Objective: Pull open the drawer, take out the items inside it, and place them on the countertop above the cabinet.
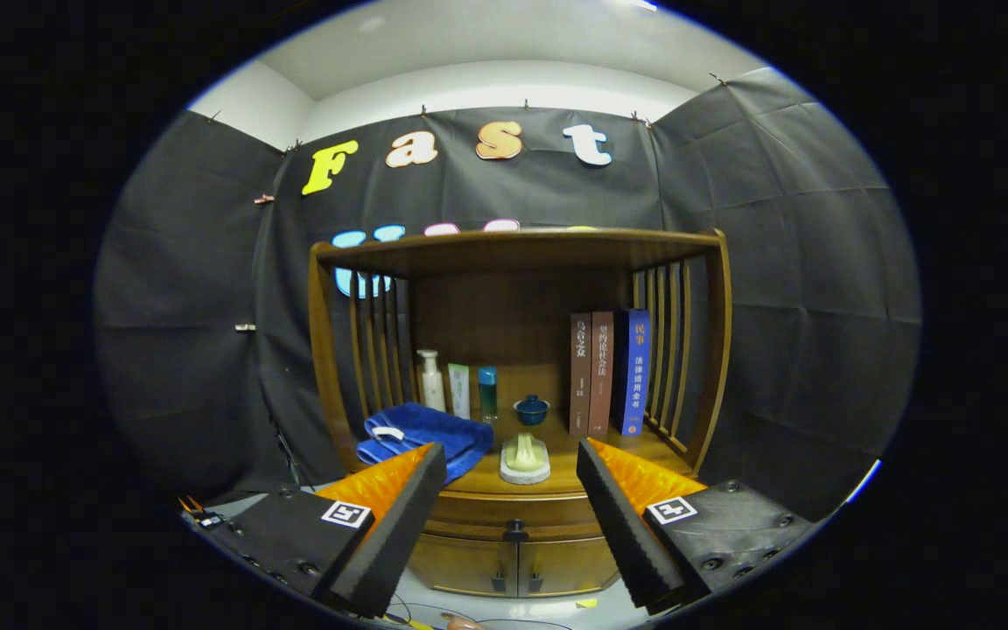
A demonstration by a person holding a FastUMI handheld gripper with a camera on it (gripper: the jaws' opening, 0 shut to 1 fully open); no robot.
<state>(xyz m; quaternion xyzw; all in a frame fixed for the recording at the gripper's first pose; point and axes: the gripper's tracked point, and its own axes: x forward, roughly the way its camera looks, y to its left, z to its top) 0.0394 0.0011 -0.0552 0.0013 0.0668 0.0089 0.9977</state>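
Gripper (pixel 511 490) fingers spread, holding nothing, short of the cabinet. Drawer (pixel 514 510) shut, knob (pixel 515 529) between fingers. Countertop (pixel 574 455) carries blue towel (pixel 421 433), soap dish (pixel 525 459): either pre-opening or finished and reclosed.

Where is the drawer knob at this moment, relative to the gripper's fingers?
In the gripper view, the drawer knob sits on the closed drawer front, below the countertop and between the spread fingers of the open gripper.

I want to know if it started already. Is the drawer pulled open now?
No, the drawer sits flush and closed in the cabinet, with the open gripper held apart in front of it and touching nothing.
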